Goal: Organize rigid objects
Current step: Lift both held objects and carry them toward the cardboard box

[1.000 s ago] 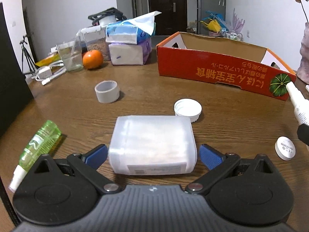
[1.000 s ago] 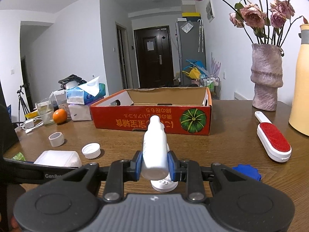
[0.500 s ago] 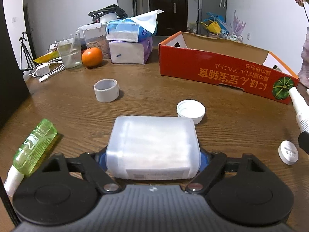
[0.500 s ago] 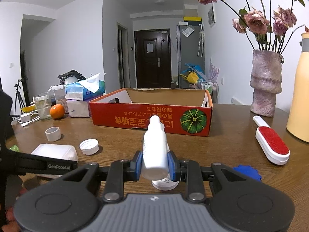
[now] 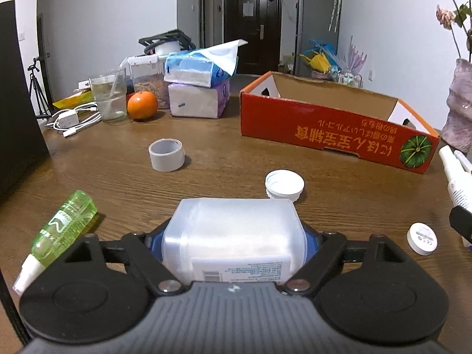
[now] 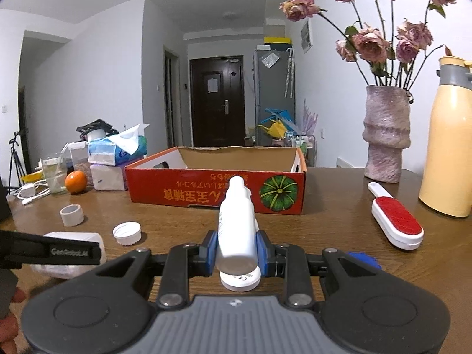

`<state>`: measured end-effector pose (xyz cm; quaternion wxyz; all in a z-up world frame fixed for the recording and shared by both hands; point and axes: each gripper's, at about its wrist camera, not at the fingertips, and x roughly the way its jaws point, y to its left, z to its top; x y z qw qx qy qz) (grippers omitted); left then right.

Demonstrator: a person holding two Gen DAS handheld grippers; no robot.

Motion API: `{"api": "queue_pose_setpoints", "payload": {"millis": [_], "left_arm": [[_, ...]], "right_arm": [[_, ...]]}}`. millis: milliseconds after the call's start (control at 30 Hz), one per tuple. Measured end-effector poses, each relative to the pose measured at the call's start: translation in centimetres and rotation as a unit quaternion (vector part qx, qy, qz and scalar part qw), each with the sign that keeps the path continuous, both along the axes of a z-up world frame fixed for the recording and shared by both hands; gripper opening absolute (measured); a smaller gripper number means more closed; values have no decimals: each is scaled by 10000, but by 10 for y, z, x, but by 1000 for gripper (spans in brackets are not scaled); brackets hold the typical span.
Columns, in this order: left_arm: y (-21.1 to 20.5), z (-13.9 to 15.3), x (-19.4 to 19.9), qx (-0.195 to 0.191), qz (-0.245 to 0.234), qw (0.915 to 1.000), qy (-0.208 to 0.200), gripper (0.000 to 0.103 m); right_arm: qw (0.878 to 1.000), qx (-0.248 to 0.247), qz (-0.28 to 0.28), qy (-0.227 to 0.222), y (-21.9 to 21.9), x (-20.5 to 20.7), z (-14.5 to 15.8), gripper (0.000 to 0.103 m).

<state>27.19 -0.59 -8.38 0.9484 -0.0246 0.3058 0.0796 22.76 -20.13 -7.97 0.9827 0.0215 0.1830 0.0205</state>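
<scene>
My left gripper (image 5: 233,242) is shut on a translucent white plastic container (image 5: 234,236) and holds it just above the wooden table; it also shows in the right wrist view (image 6: 70,253). My right gripper (image 6: 236,249) is shut on a white bottle (image 6: 236,224), held above the table, pointing at the red cardboard box (image 6: 218,190). The box (image 5: 333,131) is open and lies ahead to the right in the left wrist view. The bottle's tip (image 5: 452,171) shows at the right edge there.
On the table lie a green spray bottle (image 5: 59,230), a grey tape roll (image 5: 166,155), a white lid (image 5: 284,184), a small white disc (image 5: 421,237), an orange (image 5: 142,105) and tissue packs (image 5: 197,88). A red lint brush (image 6: 395,221), a vase (image 6: 386,141) and a yellow flask (image 6: 451,153) stand at right.
My left gripper closed on the white container and lifted it slightly. My right gripper rose a little with the white bottle still in it.
</scene>
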Motion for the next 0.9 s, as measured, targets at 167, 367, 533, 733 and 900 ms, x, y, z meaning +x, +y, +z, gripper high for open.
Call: {"api": "queue_pose_setpoints", "payload": {"millis": [167, 367, 533, 733, 900], "left_arm": [[0, 6, -13, 10, -57, 9998, -190, 83], [2, 9, -24, 2, -84, 9995, -301, 83], [1, 11, -29, 12, -122, 9992, -384, 83], [1, 18, -34, -48, -193, 9985, -516, 83], [-2, 30, -32, -75, -292, 9975, -637, 83]], "right_arm": [[10000, 21, -49, -67, -1, -5, 1, 27], [9999, 35, -73, -118, 0, -10, 2, 27], [9999, 46, -72, -147, 0, -12, 2, 27], [9997, 152, -30, -176, -2, -13, 4, 27], [9996, 195, -30, -190, -4, -11, 8, 27]]}}
